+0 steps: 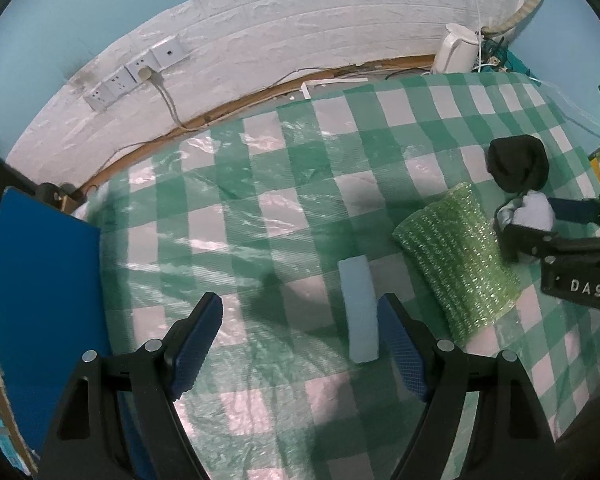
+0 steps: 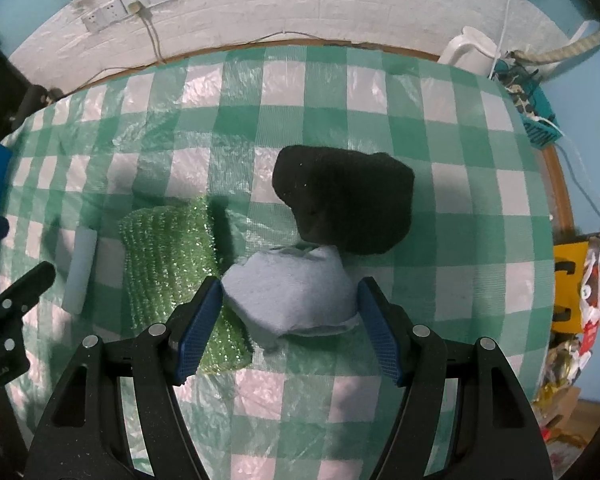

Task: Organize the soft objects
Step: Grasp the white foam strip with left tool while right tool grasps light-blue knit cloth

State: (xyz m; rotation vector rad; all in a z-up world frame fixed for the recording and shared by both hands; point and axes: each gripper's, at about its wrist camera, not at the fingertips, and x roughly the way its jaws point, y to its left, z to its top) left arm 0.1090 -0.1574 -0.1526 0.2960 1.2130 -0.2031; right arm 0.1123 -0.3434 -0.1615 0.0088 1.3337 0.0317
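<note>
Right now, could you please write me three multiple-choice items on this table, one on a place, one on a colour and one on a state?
1. Where does the pale blue foam block lie?
A. beside the green sparkly cloth
B. on the black sock
C. against the kettle

2. What colour is the checked tablecloth?
A. red and white
B. green and white
C. blue and yellow

3. How do the right tongs stand?
A. shut, empty
B. out of view
C. open around the light blue sock

Key: 1 A, the block lies just left of the cloth; 2 B, its squares show it; 3 C, the sock sits between the spread pads.
</note>
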